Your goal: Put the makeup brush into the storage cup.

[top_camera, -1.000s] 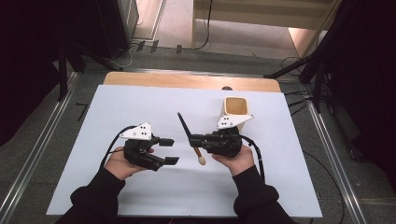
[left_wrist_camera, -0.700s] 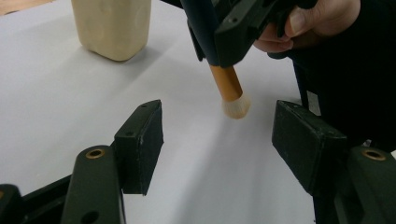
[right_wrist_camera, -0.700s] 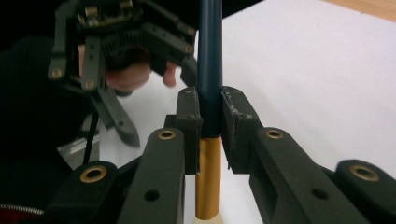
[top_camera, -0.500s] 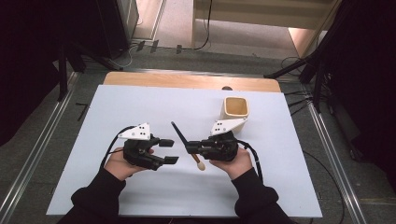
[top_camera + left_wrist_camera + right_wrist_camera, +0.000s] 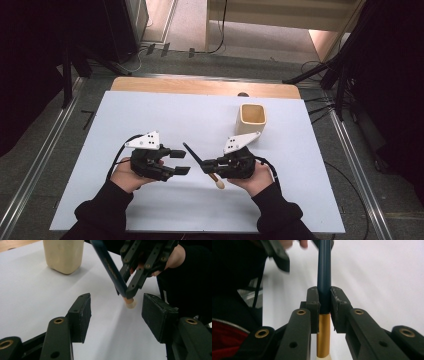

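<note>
Right gripper pinches a dark blue pencil low on its shaft, just above the gold ferrule and the pale eraser end; in the right gripper view the two fingers press on the barrel from both sides. The hold is near the eraser, so the long pointed part sticks out up and to the left, toward the other hand, probably to offer it for a second grip or a handover. The pencil is carried tilted above the bench, the eraser end close over the sheet; whether it touches cannot be told. Left gripper faces it, fingers spread with nothing between them, though the jaws have just been closing somewhat; the pencil tip lies beyond them. A cream square cup stands upright behind the right hand, well apart from the pencil, likely where it is meant to go. The bench is wooden, covered by a white sheet. Around it: grey floor, metal rails along both sides, dark stands and cables, a lit strip at the back.
</note>
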`<control>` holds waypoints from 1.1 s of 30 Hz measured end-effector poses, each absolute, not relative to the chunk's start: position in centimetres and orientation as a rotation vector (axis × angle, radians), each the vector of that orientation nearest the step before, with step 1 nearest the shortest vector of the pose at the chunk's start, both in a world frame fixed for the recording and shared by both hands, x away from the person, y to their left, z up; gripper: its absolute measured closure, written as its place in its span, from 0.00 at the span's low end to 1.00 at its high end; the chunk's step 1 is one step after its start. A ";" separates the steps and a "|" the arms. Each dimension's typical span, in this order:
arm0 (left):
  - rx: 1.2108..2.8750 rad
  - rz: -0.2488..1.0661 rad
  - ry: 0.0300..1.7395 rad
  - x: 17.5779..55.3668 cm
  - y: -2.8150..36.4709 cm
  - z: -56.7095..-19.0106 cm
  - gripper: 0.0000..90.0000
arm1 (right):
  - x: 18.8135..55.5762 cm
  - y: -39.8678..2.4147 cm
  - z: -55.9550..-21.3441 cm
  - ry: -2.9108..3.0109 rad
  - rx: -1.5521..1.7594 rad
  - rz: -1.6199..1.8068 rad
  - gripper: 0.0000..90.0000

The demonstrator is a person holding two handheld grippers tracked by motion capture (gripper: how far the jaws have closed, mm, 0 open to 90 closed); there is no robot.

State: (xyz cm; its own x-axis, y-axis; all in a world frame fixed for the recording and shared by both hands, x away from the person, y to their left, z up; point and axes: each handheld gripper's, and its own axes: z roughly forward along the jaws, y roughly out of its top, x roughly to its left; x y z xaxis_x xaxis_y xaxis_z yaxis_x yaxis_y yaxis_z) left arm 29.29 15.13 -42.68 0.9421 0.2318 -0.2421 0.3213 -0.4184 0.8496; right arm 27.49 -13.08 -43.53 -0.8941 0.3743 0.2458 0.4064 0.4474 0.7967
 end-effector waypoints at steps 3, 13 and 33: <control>2.035 -0.114 0.394 29.2 14.7 -43.0 0.46 | 27.6 -13.0 -43.2 -2.623 -0.725 -1.503 0.89; 2.066 -0.152 0.378 28.9 13.2 -44.4 0.49 | 28.2 -11.9 -42.3 -2.584 -0.720 -1.564 0.89; 2.028 -0.201 0.427 28.7 12.6 -44.9 0.65 | 28.4 -10.8 -42.1 -2.477 -0.787 -1.660 0.89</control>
State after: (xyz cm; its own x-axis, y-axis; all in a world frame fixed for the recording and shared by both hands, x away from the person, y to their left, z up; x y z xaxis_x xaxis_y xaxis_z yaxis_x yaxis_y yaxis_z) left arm 28.68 12.58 -44.86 0.9236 0.2128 -0.3189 0.3814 -0.4266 0.8201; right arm 28.43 -10.82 -42.08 -0.8681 0.3785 0.3211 0.4408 0.2906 0.8492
